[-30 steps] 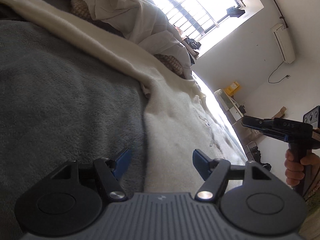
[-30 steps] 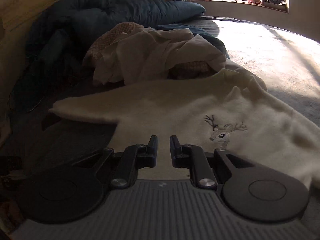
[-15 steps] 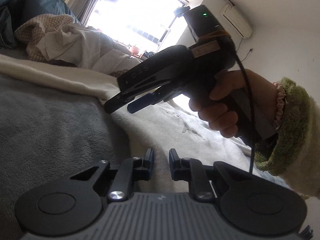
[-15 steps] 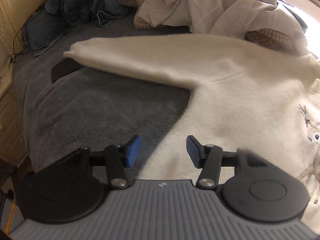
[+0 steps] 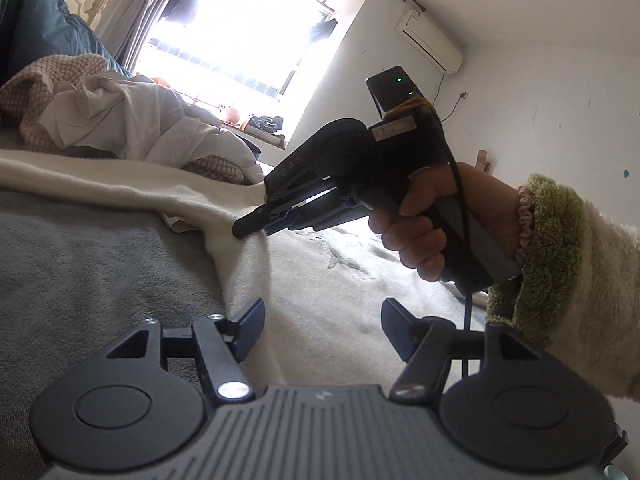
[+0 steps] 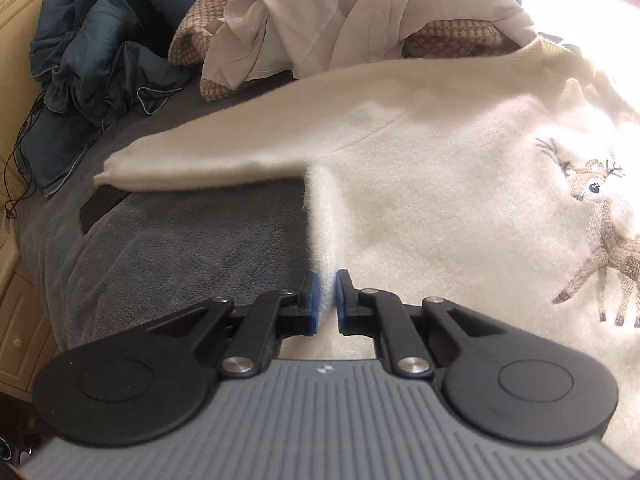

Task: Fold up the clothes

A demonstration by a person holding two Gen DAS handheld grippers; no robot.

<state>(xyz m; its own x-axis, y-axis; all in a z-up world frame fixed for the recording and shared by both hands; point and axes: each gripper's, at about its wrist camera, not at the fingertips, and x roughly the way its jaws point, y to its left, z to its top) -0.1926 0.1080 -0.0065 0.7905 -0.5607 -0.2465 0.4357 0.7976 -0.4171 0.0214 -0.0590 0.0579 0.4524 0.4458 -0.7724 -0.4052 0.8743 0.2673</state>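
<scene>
A cream sweater (image 6: 432,168) with an embroidered deer (image 6: 600,232) lies flat on the grey blanket (image 6: 192,248), one sleeve (image 6: 248,144) stretched out to the left. My right gripper (image 6: 325,296) is shut on the sweater's side edge below the armpit, lifting a ridge of fabric. In the left wrist view the same right gripper (image 5: 256,226) pinches that edge of the sweater (image 5: 320,280). My left gripper (image 5: 322,330) is open just above the sweater's side edge, nearer the hem, holding nothing.
A pile of white and checked clothes (image 6: 340,12) lies behind the sweater. A blue duvet (image 6: 100,52) is bunched at the back left. A dark flat object (image 6: 102,208) lies under the sleeve cuff. The bed edge and a cream nightstand (image 6: 16,312) are at left.
My right gripper went from open above the sweater's edge to shut on it. My left gripper opened from shut and stays low over the sweater.
</scene>
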